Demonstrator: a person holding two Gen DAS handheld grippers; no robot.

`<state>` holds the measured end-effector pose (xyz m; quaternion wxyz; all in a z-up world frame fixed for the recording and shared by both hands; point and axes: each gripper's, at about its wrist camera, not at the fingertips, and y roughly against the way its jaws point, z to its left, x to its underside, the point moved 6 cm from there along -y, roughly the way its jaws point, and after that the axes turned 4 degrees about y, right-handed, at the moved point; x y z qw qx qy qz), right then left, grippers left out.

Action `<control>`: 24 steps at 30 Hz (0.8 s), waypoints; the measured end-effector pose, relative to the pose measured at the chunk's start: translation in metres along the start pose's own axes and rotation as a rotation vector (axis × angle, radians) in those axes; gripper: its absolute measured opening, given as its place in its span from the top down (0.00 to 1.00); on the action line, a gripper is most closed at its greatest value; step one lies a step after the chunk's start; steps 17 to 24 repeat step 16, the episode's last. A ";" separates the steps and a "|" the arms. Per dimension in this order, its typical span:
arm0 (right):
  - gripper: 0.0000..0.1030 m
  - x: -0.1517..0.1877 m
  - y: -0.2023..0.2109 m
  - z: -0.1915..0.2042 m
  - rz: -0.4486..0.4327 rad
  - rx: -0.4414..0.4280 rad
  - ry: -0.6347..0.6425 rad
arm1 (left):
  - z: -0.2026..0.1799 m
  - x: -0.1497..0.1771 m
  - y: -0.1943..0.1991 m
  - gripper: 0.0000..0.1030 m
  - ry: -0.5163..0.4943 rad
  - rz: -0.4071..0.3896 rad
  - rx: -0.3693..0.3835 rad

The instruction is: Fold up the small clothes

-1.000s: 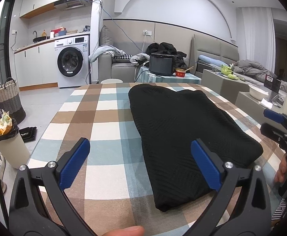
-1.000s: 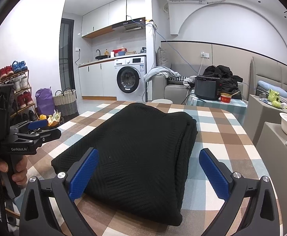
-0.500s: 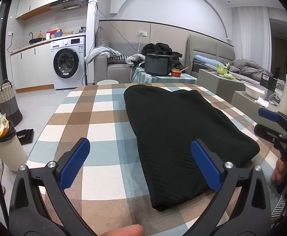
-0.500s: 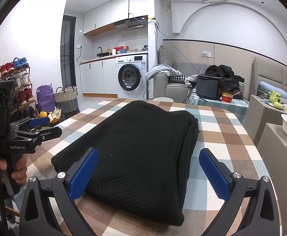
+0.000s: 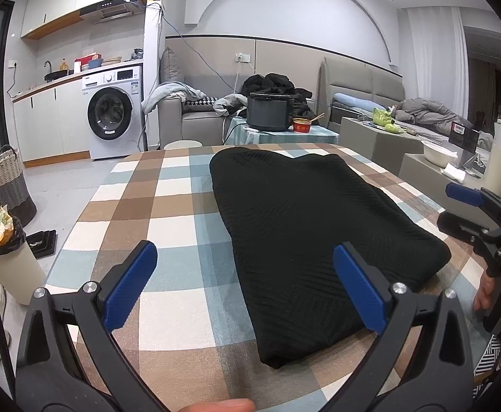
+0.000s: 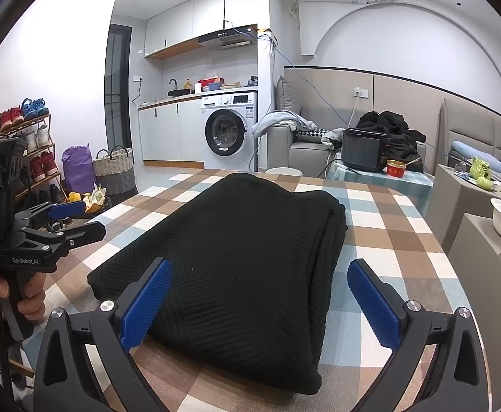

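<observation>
Folded black garment [image 5: 305,237] lies between both wide-spread tools.

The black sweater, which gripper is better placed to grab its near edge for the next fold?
Right, probably. The right gripper has open jaws that straddle the near edge of the black sweater. The left gripper is open too, but mostly over the checked tablecloth beside the sweater.

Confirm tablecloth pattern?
Tablecloth: checked brown, blue-grey and white, under the folded black garment. Clearest in the left wrist view.
</observation>
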<state>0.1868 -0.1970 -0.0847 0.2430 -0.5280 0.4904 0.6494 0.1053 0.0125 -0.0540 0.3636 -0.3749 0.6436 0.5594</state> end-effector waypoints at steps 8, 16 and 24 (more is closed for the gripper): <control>0.00 0.000 0.000 0.000 0.000 0.002 0.001 | 0.006 0.001 0.000 0.01 0.012 0.001 -0.005; 0.00 0.000 0.000 0.000 0.001 0.003 0.002 | 0.009 0.001 0.001 0.01 0.018 0.003 -0.001; 0.00 0.000 0.000 0.000 0.001 0.003 0.002 | 0.009 0.001 0.001 0.01 0.018 0.003 -0.001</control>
